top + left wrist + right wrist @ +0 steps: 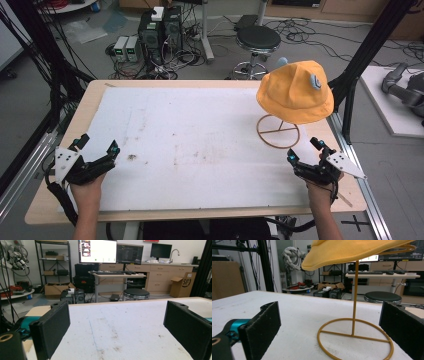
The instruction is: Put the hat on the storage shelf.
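Note:
A yellow bucket hat [295, 92] with a small grey-blue patch sits on top of a gold wire stand [278, 131] at the table's right rear. In the right gripper view the hat's brim [352, 251] hangs overhead and the stand's pole and ring base [354, 335] rise just ahead. My right gripper [306, 151] rests open near the front right, a little short of the ring. My left gripper [97, 145] lies open at the front left, jaws wide apart over bare white mat [120, 327]. Neither holds anything.
A white stained mat [200, 145] covers most of the wooden table [65, 145]. Beyond the far edge stand a black stool [257, 40], computer towers [160, 32] and loose cables. Black frame posts [365, 55] flank the table at both sides.

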Demonstrator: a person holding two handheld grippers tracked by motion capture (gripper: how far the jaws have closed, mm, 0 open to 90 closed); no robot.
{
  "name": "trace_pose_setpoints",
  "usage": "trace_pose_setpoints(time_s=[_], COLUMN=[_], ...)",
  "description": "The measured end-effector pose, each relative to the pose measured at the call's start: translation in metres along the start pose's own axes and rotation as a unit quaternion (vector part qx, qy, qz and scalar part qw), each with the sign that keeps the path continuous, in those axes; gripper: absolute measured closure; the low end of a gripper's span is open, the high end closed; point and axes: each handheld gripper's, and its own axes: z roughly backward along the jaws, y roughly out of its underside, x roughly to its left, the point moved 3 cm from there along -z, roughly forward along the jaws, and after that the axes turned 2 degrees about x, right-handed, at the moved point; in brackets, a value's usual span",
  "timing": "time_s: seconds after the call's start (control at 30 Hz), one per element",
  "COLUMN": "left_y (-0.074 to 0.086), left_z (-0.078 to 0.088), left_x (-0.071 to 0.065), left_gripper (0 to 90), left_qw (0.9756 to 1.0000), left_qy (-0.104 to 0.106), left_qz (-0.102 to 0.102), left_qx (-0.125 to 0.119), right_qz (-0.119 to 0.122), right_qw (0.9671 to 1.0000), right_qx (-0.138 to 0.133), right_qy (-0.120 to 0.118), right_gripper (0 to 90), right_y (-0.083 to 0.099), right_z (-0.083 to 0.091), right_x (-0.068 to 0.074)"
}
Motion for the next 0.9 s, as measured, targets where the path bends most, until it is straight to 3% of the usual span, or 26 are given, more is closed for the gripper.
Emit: trace_pose_setpoints(time_s=[0.9], left_y=[0.0022], left_z=[-0.0017], left_x=[0.0008], left_gripper=[7.3], left_qw=[1.0000], left_qy=[0.004], left_qz=[0.004], left_qx=[0.007], right_qz=[-0.002], right_qw=[1.0000], right_qx=[0.001], right_qy=[0.000], right_gripper=[3.3], right_y=[0.0003], right_z=[-0.0008], right_x=[0.0000])
